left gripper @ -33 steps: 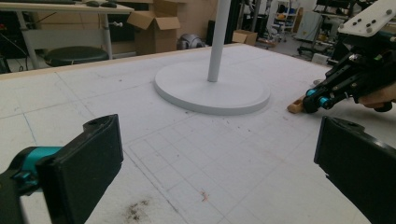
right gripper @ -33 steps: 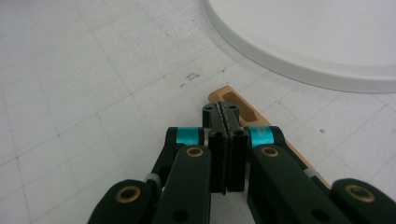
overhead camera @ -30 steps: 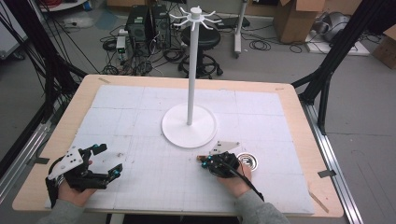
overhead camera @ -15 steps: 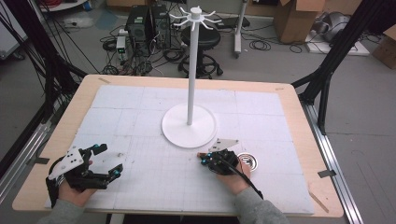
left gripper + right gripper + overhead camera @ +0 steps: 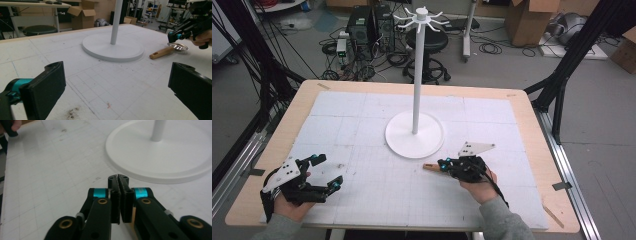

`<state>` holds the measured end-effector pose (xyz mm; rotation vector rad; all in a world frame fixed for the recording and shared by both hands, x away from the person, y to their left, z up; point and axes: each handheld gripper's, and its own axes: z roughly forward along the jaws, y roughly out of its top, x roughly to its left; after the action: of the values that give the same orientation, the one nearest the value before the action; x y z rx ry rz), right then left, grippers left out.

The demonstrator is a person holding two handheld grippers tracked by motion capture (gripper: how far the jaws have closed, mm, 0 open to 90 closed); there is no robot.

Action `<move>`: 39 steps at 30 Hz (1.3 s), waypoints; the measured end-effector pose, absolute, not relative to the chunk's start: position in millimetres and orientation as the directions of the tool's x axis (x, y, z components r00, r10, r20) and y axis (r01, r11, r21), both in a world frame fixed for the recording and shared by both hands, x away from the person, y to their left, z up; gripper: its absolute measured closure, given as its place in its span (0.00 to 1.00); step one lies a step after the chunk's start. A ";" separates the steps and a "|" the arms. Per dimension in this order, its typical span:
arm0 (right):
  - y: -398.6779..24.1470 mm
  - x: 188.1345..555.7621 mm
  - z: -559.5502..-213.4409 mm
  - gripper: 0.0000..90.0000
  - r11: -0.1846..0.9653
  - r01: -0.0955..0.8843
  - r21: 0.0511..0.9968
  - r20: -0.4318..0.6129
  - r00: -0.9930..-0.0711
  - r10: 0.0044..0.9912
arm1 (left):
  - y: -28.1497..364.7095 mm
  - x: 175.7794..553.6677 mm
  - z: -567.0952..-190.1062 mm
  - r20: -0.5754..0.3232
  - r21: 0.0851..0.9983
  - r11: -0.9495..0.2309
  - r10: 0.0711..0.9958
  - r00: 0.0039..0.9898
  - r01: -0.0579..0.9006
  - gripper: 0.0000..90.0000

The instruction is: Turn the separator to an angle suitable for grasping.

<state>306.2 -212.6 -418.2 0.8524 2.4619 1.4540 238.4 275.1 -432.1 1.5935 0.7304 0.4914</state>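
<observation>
On the right side of the table (image 5: 532, 125), the right gripper (image 5: 443, 164) sits low over a small strainer (image 5: 165, 51). The strainer has a wooden handle and a shiny metal bowl. It is near the round foot of the tall white stand (image 5: 414, 135), but not touching it. From the high view, just the tip of the handle pokes out past the gripper. The right jaws are pressed almost together and have just opened a tiny bit. I see nothing between them at the tips. A bit of light brown shows lower down beside them, and it may be the handle. I cannot tell if the jaws pinch the strainer lower down or just rest above it. I also cannot tell if the strainer lies flat on the table or is a little way up. The left gripper (image 5: 327, 171) rests far off at the left side with its jaws spread wide and nothing in them. I think the job is to pick up the strainer and hang it on one of the little hooks (image 5: 421, 15) at the top of the stand. The step now looks like getting hold of it. Next, the right gripper needs a firm grip on the strainer. Then it needs a long lift to the hooks, without bumping the pole.
</observation>
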 end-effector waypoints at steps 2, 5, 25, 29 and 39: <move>-222.2 307.9 -417.6 0.88 0.360 0.378 0.853 0.141 -0.831 0.538 | 275.0 238.4 -431.7 -0.094 0.984 -0.043 0.699 0.708 0.173 0.02; -233.1 308.5 -416.9 0.77 0.360 0.352 0.864 0.119 -0.837 0.534 | 274.6 239.7 -431.7 -0.095 0.984 -0.043 0.700 0.708 0.174 0.02; -258.3 308.0 -416.9 0.16 0.404 0.311 0.860 0.125 -0.897 0.423 | 269.4 245.6 -432.1 -0.106 0.983 -0.036 0.688 0.718 0.180 0.02; -256.1 306.8 -413.4 0.11 0.461 0.281 0.842 0.074 -0.906 0.416 | 268.0 246.5 -432.5 -0.107 0.982 -0.038 0.689 0.716 0.183 0.02; -262.9 315.4 -399.5 0.11 0.501 0.220 0.837 0.024 -0.929 0.368 | 264.2 246.9 -432.5 -0.101 0.981 -0.051 0.692 0.715 0.188 0.02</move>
<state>315.4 -262.9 -399.5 0.5101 2.5820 1.4047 246.9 264.2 -432.5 1.6035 0.7297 0.4752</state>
